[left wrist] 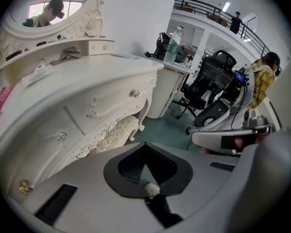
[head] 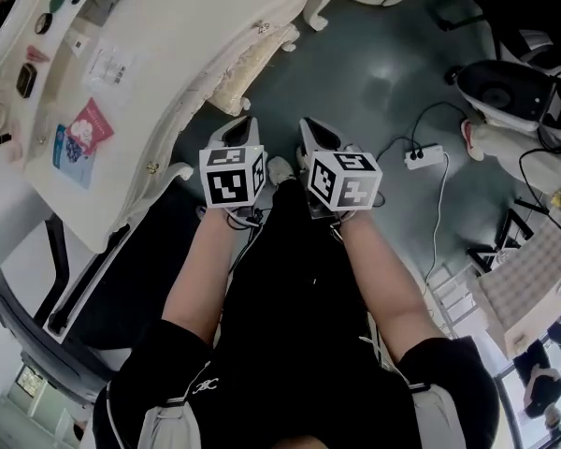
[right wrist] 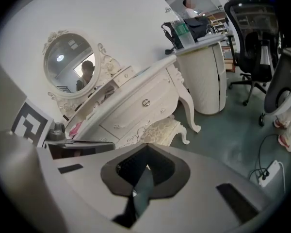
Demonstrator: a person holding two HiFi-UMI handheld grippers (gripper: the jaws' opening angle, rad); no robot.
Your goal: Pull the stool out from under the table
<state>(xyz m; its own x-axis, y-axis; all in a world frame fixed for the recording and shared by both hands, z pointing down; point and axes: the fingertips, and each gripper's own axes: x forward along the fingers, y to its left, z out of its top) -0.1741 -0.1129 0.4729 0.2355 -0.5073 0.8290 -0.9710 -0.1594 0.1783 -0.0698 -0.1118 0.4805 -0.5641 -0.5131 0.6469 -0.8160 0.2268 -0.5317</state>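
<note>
The stool (head: pixel 246 65) has a cream patterned cushion and white curved legs. It stands tucked under the white dressing table (head: pixel 178 36), with only its right part showing. It also appears in the left gripper view as the stool (left wrist: pixel 117 130) and in the right gripper view as the stool (right wrist: pixel 163 128), below the drawer fronts. My left gripper (head: pixel 242 123) and right gripper (head: pixel 312 126) hang side by side over the floor, short of the stool and apart from it. Both point down toward it. The left gripper (left wrist: pixel 145 145) and right gripper (right wrist: pixel 146 147) have their jaws together with nothing held.
Small items lie on the dressing table top, and an oval mirror (right wrist: pixel 68 64) stands behind it. A power strip (head: pixel 424 157) with cables lies on the floor to the right. A round white cabinet (right wrist: pixel 207 76) and a black office chair (left wrist: pixel 209 79) stand beyond the stool. Bystanders are in the background.
</note>
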